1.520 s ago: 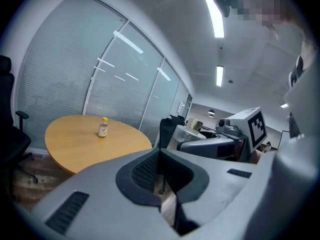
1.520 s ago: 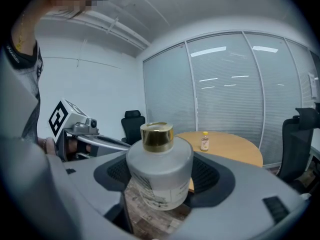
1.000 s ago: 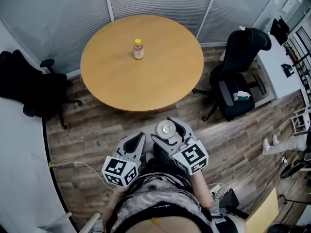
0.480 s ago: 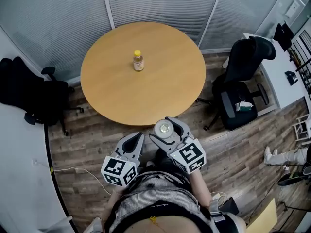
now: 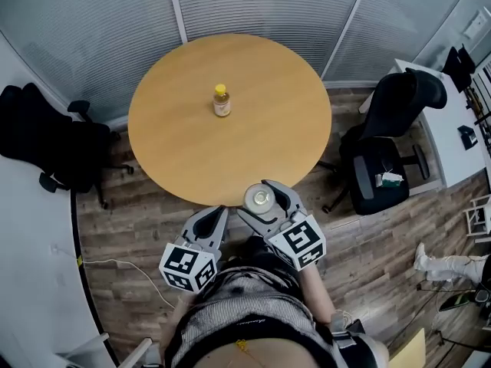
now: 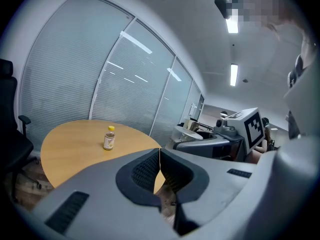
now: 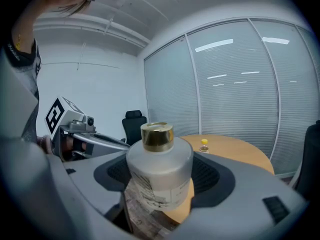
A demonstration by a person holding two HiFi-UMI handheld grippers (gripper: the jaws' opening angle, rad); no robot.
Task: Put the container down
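- The right gripper [image 5: 261, 203] pinches the container [image 7: 159, 170] by its frosted body, held in the air at the table's [image 5: 253, 144] near edge.
- The left gripper [image 6: 160, 171] is pressed together and empty.
- The step is likely the carry; next, reach over the wood, lower, then release.
- The container stands upright, its long axis vertical and its gold cap on top.

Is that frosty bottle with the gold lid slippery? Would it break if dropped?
Probably somewhat slippery: the frosted bottle looks smooth and round, though the right gripper presses ribbed pads on both sides. It looks like glass, so likely heavy for its size and breakable. Its squat, wide body should stand steadily.
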